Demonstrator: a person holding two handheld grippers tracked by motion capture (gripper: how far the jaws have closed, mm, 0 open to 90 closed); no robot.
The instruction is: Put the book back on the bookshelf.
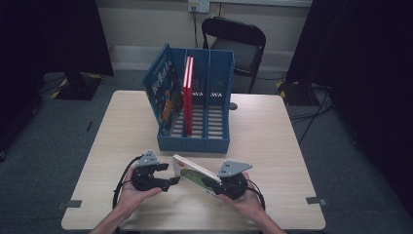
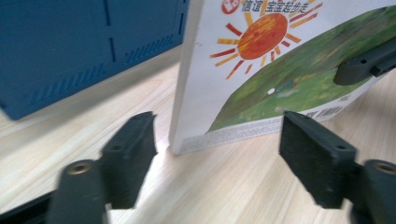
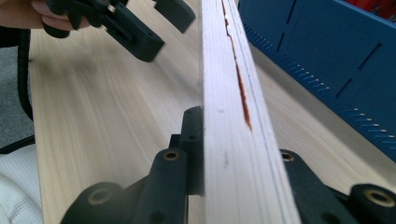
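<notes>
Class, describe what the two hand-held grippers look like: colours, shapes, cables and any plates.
The left gripper and right gripper are black, with flat rectangular jaws and brass-coloured screw holes. Each carries a grey three-cornered plate on top and trails a black cable.

Recording lab or studio: black curtains (image 1: 48, 34) flank a wooden counter (image 1: 272, 131) on grey carpet (image 1: 44, 146), with a folding chair (image 1: 238, 44), floor cables (image 1: 311, 117) and tape marks.

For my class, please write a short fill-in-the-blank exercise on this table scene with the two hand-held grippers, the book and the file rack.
1. The right gripper is shut on the picture ____.
2. The left gripper has its jaws ____, gripping nothing.
3. The blue file rack holds a thin ____ book upright in a middle slot.
4. The held book's cover shows an orange ____.

Missing words: book; open; red; sun
</notes>
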